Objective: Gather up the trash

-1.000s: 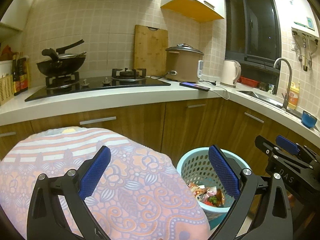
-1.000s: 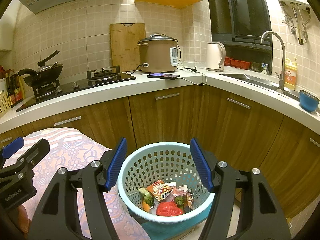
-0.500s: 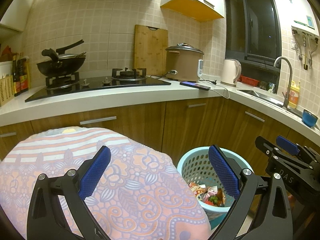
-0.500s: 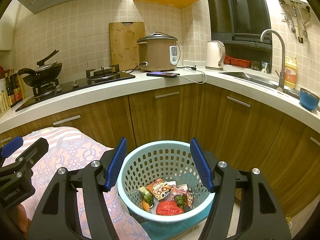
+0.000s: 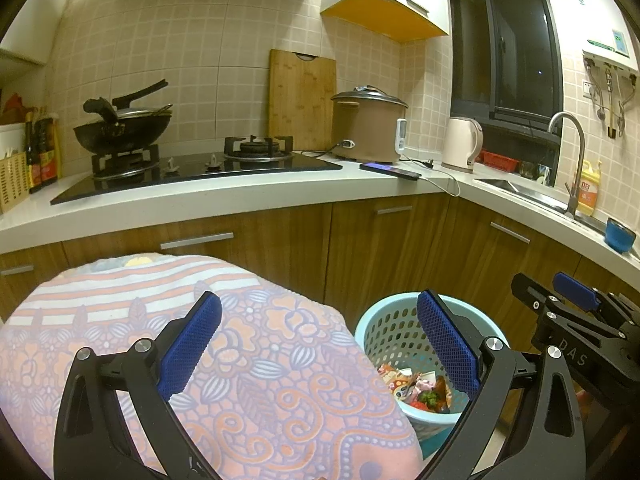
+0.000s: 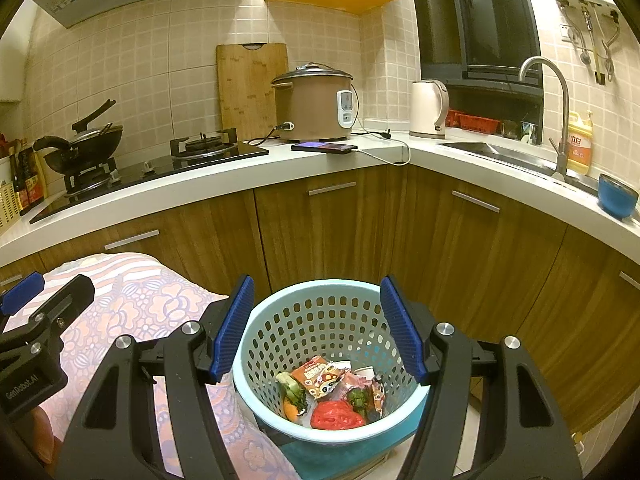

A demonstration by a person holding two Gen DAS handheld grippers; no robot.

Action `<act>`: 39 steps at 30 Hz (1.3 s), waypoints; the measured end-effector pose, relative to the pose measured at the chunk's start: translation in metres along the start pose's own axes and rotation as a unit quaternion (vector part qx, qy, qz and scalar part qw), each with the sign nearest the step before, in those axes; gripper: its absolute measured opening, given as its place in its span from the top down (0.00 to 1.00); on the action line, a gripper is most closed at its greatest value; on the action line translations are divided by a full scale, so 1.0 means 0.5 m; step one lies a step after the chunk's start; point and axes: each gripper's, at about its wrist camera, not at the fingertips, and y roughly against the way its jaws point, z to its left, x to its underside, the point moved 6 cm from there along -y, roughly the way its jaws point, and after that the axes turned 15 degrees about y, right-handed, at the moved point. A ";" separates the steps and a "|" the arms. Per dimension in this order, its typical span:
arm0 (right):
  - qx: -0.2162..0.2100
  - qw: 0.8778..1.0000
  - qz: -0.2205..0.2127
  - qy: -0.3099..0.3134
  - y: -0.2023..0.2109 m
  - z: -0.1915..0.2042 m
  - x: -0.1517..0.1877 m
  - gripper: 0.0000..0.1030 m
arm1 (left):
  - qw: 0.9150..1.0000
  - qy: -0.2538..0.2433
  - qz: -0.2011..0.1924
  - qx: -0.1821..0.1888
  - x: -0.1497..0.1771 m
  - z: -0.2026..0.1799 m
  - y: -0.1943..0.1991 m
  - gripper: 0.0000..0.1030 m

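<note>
A light blue perforated trash basket [image 6: 320,320] stands on the floor by the wooden cabinets; it also shows in the left wrist view [image 5: 384,332]. Inside lie snack wrappers [image 6: 320,374], a red bag [image 6: 334,418] and vegetable scraps [image 6: 294,394]. My right gripper [image 6: 318,330] is open and empty, held just above the basket. My left gripper [image 5: 318,346] is open and empty, held over a patterned pink cloth [image 5: 256,360] left of the basket. The right gripper's body [image 5: 580,320] shows at the right edge of the left wrist view.
The cloth-covered surface [image 6: 132,304] sits left of the basket. A white counter [image 5: 240,196] carries a stove [image 5: 192,168], a wok [image 5: 120,128], a rice cooker [image 5: 368,128], a phone [image 5: 390,170], a kettle [image 5: 460,144], a sink [image 6: 500,154] and a blue bowl [image 6: 616,198].
</note>
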 end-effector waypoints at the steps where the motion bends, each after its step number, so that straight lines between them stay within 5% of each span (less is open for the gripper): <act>1: 0.000 1.000 0.000 0.000 0.001 0.000 0.000 0.40 | 1.000 0.000 0.000 0.000 0.000 0.001 0.000 0.08; 39: 0.003 1.000 0.004 -0.005 -0.003 -0.008 0.015 0.40 | 0.999 -0.024 -0.018 -0.018 0.002 0.005 0.007 0.08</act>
